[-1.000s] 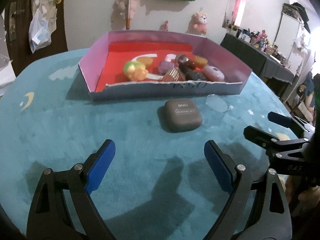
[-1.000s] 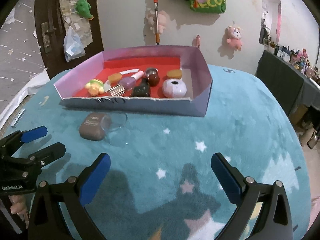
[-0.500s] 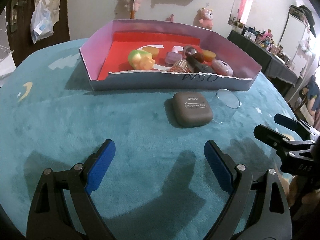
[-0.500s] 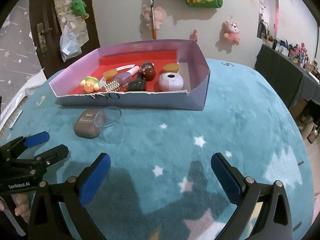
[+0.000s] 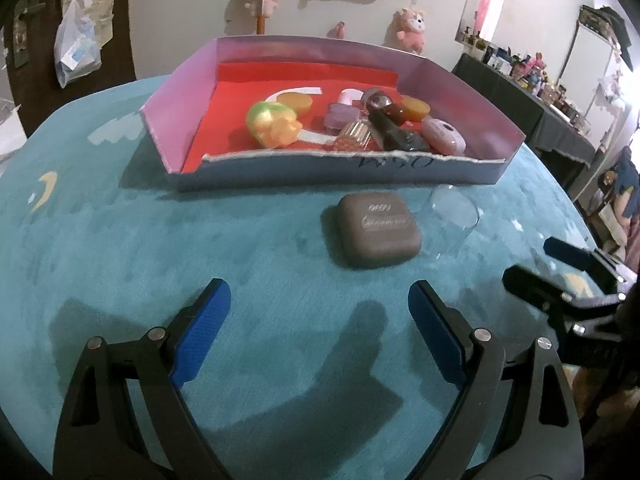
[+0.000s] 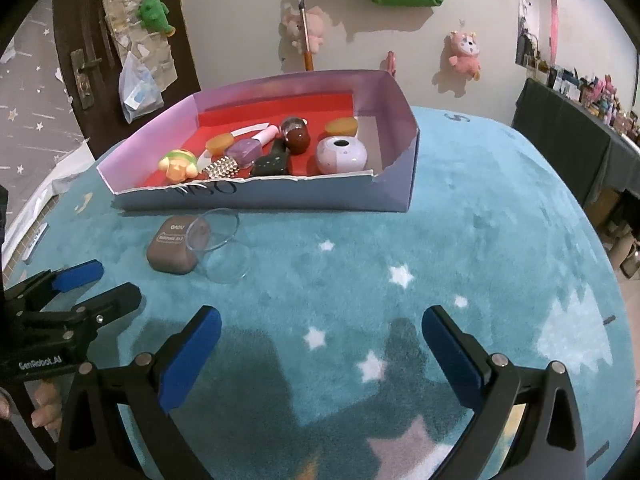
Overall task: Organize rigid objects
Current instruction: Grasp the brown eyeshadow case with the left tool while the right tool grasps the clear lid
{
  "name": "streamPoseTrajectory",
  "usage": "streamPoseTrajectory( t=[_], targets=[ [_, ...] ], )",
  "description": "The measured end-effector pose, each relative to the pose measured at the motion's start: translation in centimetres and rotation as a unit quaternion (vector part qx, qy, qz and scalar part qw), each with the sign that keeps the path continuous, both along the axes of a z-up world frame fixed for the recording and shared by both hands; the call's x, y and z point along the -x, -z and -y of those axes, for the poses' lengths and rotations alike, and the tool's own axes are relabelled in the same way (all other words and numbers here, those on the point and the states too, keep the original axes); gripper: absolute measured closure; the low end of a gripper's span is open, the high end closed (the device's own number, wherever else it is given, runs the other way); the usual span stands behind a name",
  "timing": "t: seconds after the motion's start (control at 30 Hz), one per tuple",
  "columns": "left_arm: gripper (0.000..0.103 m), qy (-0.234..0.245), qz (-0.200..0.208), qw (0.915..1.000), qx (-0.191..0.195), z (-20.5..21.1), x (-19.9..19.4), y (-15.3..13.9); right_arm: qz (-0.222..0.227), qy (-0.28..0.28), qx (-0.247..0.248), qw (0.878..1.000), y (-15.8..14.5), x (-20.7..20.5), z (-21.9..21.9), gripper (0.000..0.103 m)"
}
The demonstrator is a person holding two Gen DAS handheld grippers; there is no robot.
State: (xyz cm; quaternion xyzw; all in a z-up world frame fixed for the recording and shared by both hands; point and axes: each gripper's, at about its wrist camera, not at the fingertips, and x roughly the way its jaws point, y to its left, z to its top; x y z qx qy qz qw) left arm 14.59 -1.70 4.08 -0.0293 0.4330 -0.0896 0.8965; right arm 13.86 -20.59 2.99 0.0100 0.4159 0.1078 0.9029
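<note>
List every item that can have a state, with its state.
left gripper: open, empty.
right gripper: open, empty.
brown case: shut, flat on the rug, outside the box.
clear glass cup: empty, outside the box beside the case; upright or tipped, cannot tell.
cardboard box: open-topped, holding small items.

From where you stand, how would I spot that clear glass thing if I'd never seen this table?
Find the pink box with the red floor on the teal rug. Just outside its near wall lie two loose things side by side: a brown case and the glass cup, tipped on its side. The cup is the see-through one; the case is solid and opaque.
</note>
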Motion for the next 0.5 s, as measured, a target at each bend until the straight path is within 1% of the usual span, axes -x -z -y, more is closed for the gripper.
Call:
streamPoseTrajectory(
  t=[0.17, 0.3, 0.4, 0.5],
  targets=[
    [0.012, 0.02, -0.007, 0.9997, -0.01, 1.5, -1.8, -0.5, -0.017, -0.01, -0.013, 1.0, 0.1, -0.6, 0.2, 0.0],
    [0.012, 0.029, -0.02, 0.9993, -0.011, 2.2, -3.0, -0.2, -0.017, -0.011, -0.003, 1.0, -0.1, -1.0, 0.5, 0.0],
    [0.012, 0.036, -0.035, 0.9987, -0.013, 2.6, -4.1, 0.1, -0.021, -0.009, -0.004, 1.0, -0.2, -1.5, 0.9, 0.0],
    [0.012, 0.035, -0.039, 0.9984, -0.022, 2.8, -4.6, 0.3, -0.024, -0.007, -0.007, 1.0, -0.3, -2.1, 1.2, 0.0]
  ],
)
